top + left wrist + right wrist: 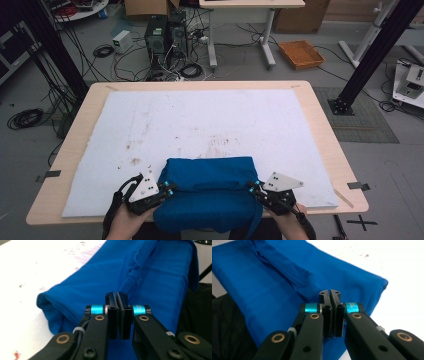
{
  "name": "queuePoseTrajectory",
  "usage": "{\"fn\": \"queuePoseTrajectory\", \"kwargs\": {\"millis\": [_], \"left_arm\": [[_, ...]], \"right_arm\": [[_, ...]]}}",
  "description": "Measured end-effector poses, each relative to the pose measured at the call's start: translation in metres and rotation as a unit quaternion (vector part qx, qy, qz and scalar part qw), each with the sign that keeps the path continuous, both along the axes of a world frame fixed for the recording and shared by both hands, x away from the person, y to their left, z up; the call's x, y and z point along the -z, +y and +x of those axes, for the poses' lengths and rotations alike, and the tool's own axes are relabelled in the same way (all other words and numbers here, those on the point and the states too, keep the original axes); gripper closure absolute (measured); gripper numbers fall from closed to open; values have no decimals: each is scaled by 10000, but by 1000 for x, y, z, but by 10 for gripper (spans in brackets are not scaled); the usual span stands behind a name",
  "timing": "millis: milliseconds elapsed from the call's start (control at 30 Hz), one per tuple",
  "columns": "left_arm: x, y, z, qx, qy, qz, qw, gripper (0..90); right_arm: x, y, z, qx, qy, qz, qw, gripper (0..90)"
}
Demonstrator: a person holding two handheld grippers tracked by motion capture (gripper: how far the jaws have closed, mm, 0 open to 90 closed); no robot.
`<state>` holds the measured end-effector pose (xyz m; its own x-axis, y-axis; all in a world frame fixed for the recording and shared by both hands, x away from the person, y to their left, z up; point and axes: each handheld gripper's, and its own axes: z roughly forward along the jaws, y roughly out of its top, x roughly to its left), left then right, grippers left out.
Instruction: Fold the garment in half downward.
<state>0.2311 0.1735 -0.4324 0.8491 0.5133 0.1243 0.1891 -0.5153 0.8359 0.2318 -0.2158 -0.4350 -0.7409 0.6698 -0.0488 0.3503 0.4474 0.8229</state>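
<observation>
Nearest the high camera, a person's two hands come in from the bottom edge, each holding a tool. The left tool (170,189) sits at the left end of a folded blue cloth (210,192), its tips touching the cloth's edge. The right tool (253,188) sits at the cloth's right end in the same way. The cloth lies between the two tools, on the near part of a white sheet (200,125) that covers the wooden surface (325,135), and its near part hangs over the sheet's front edge. Beyond the surface, on the floor, stand computer towers (165,35) among cables, and an orange tray (301,54) lies farther right.

In the left gripper view, the left tool (117,296) has its jaws pressed together, pads flat against each other. Whether a thin layer of cloth is pinched between them cannot be told. The cloth (155,277) spreads directly ahead of and under the tips, a fold ridge running away from them; its rounded end lies to the tool's left on the sheet (37,270).

In the right gripper view, the right tool (329,293) is likewise closed, pads together, with any pinched layer too thin to make out. The cloth (269,290) stretches ahead and to the tool's left, with a ridge of folds leading to the tips. Its end is just right of the tips, and the sheet (402,290) beyond.
</observation>
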Motion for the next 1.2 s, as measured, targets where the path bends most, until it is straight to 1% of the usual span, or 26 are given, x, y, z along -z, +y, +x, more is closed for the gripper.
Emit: {"fn": "queuePoseTrajectory", "kwargs": {"millis": [100,200,333,367,400,433,467,500,533,567,600,633,667,700,733,767,800,833,867,900,933,967,1033,1133,1167,1200], "left_arm": [[3,-2,-5,27,-44,169,9998,871],[4,-1,-8,26,-44,186,9998,842],[-1,1,-8,-109,-95,76,9999,750],[-5,2,-3,-230,-87,18,9997,696],[-5,2,-3,-230,-87,18,9997,665],[-9,3,7,-453,-44,-98,9989,635],[-9,3,7,-453,-44,-98,9989,617],[-12,5,21,-754,13,-252,9968,597],[-12,5,21,-754,13,-252,9968,588],[-12,6,36,-1054,59,-327,9939,587],[-12,6,36,-1054,59,-327,9939,582],[-10,10,52,-1361,154,-505,9893,568],[-10,10,52,-1361,154,-505,9893,562],[-5,13,68,-1567,427,-692,9843,559],[-5,13,68,-1567,427,-692,9843,550],[1,14,81,-1687,666,-632,9814,538],[1,14,81,-1687,666,-632,9814,537],[8,15,88,-1775,910,-593,9781,538],[8,15,88,-1775,910,-593,9781,549],[13,16,89,-1824,1018,-470,9768,571],[13,16,89,-1824,1018,-470,9768,605],[16,18,88,-1803,1020,-432,9774,621],[15,21,85,-1790,977,-466,9779,655],[13,24,83,-1832,961,-561,9768,625],[10,28,83,-1863,957,-715,9752,592],[10,28,83,-1863,957,-715,9752,580]], "right_arm": [[4,-1,-5,-8,50,-81,10000,877],[4,-3,-7,-20,44,-64,10000,866],[-1,-11,-7,96,-54,-23,9999,837],[-6,-16,-1,245,-85,125,9996,817],[-6,-16,-1,245,-85,125,9996,817],[-12,-20,12,483,-79,316,9983,771],[-12,-20,12,483,-79,316,9983,771],[-15,-20,25,646,5,477,9968,712],[-15,-20,25,646,5,477,9968,712],[-16,-18,40,798,118,627,9948,676],[-16,-16,48,883,117,628,9940,655],[-15,-13,54,965,130,615,9934,632],[-15,-13,54,965,130,615,9934,632],[-11,-9,69,1075,337,615,9917,596],[-8,-6,75,1142,425,590,9908,579],[-5,-4,81,1176,584,569,9897,574],[-5,-4,81,1176,584,569,9897,574],[2,-1,89,1226,759,518,9882,650],[4,-1,90,1188,810,471,9885,714],[5,-2,91,1187,812,404,9888,782],[5,-2,91,1187,812,404,9888,782],[7,-4,90,1181,791,323,9893,863],[7,-8,89,1220,752,280,9893,885],[5,-14,89,1290,757,337,9882,877],[3,-20,89,1361,753,474,9867,767],[3,-20,89,1361,753,474,9867,767]]}}
